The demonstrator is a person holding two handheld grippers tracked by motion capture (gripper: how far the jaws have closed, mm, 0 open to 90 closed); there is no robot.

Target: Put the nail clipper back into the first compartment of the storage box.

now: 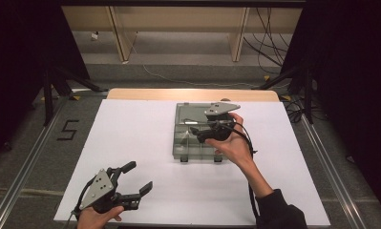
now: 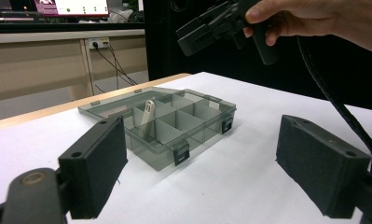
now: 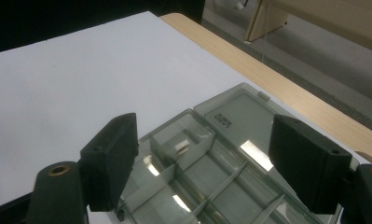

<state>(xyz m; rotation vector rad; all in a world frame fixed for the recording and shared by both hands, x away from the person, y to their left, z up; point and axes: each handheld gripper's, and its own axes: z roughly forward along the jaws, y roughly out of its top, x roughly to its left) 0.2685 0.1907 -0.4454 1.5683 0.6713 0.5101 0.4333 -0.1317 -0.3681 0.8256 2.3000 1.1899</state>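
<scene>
Two grippers, both wide and empty | right gripper [image 1: 194, 130] hovers over open plastic box [image 2: 161, 128] | left gripper [image 1: 134, 177] idles near table edge | risk: clipping thin dividers, box skids

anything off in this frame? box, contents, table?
One oddity: a small white piece stands tilted in a compartment of the open organizer box, leaning on a divider rather than lying flat. The lid lies open flat. The left gripper and right gripper are open.

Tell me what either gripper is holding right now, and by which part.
Nothing is held. The left gripper is open above the white sheet; the right gripper is open over the compartment box, its jaws empty.
</scene>
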